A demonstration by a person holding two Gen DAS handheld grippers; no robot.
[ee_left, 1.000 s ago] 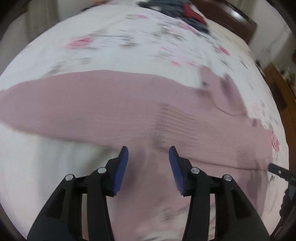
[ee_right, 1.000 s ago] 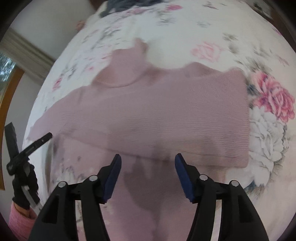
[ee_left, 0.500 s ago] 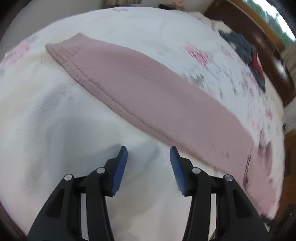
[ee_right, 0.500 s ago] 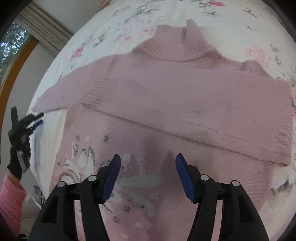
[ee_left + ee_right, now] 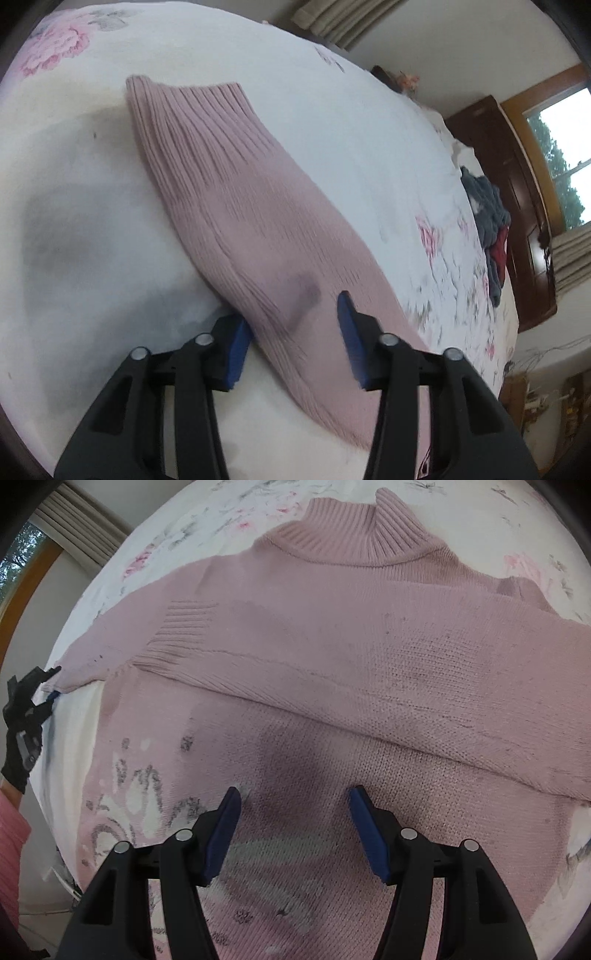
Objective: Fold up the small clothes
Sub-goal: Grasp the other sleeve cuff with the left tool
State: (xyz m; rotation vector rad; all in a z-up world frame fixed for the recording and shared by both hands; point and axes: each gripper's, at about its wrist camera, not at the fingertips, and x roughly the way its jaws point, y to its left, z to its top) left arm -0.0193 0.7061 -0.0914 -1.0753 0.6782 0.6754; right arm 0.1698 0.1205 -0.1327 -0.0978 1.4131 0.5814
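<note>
Between the wide-open jaws of the left gripper lies the unfolded sleeve of the pink knitted sweater. The right gripper, also wide, hovers over its body; ahead, one sleeve is already folded across.

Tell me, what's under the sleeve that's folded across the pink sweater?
Under the folded sleeve lies the front of the pink sweater, with its grey-and-white pattern showing lower down. The chest part directly beneath is covered, so it can't be seen.

A bed with a white flowered cover carries a pink sweater spread flat, one sleeve folded across, and a heap of dark clothes farther off.
</note>
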